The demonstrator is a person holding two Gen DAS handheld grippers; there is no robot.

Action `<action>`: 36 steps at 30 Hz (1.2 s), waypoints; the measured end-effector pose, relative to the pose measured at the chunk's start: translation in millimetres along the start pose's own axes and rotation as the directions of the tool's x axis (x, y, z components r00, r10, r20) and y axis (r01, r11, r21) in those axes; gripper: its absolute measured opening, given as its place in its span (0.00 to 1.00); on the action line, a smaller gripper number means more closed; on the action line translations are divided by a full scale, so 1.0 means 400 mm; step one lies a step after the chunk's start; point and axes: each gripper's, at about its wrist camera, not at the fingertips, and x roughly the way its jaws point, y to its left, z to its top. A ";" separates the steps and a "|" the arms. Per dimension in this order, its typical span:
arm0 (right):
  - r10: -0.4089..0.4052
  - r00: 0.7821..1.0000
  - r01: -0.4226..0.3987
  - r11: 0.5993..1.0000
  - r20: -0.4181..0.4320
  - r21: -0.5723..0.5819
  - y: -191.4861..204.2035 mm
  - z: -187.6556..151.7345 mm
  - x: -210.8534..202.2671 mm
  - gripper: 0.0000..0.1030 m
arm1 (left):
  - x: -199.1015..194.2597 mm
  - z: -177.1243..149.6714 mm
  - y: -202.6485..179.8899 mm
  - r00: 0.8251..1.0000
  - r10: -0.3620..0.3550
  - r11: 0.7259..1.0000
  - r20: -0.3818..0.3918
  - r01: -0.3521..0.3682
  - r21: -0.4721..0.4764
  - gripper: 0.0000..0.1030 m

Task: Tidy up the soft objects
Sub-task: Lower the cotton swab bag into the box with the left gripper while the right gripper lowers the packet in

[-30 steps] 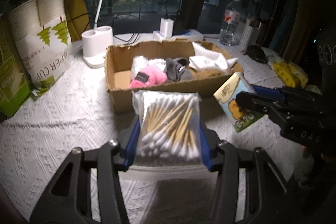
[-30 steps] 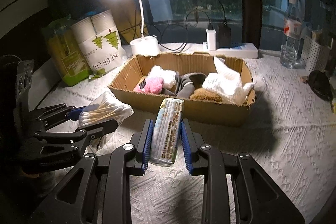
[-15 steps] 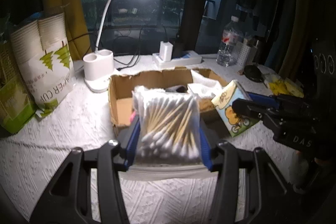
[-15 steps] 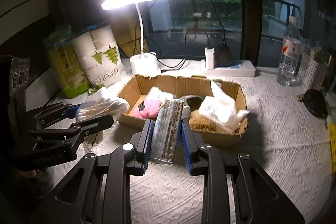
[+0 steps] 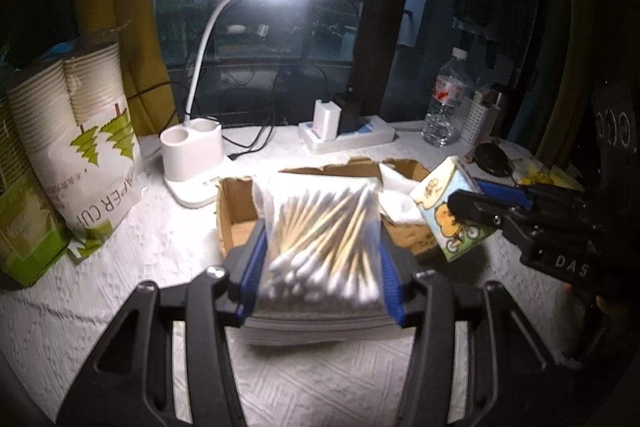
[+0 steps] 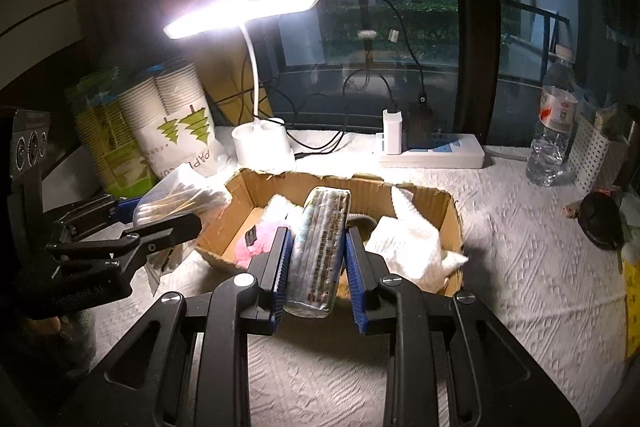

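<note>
I have both loads in the air short of the torn brown cardboard box [image 6: 404, 193], which sits at twelve o'clock from each gripper. My biggest worry is its ragged near wall: either load could catch it and tip the box. My left gripper [image 5: 320, 259] is clamped on the clear crinkly bag of wooden cotton swabs [image 5: 322, 227]; that slack film could slide out. My right gripper [image 6: 316, 259] squeezes the cartoon-printed soft tissue pack [image 6: 320, 247], whose small print is unreadable. At ten o'clock, the white paper-cup sleeve [image 5: 92, 155] reads "PAPER CUP".

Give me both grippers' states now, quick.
Left gripper: closed on the bag of cotton swabs.
Right gripper: closed on the tissue pack.
</note>
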 end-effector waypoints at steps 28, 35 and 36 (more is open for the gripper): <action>-0.014 0.996 0.019 0.998 -0.086 0.059 -0.102 0.026 0.227 0.27 | 0.209 0.010 0.099 0.995 0.015 0.997 -0.097 -0.023 -0.076 0.49; -0.019 0.992 0.028 0.997 -0.125 0.071 -0.113 0.007 0.271 0.27 | 0.239 0.009 0.088 0.991 0.026 0.998 -0.130 -0.033 -0.056 0.51; -0.022 0.991 0.031 0.997 -0.130 0.070 -0.113 0.006 0.276 0.27 | 0.240 0.009 0.087 0.991 0.027 0.998 -0.132 -0.034 -0.056 0.51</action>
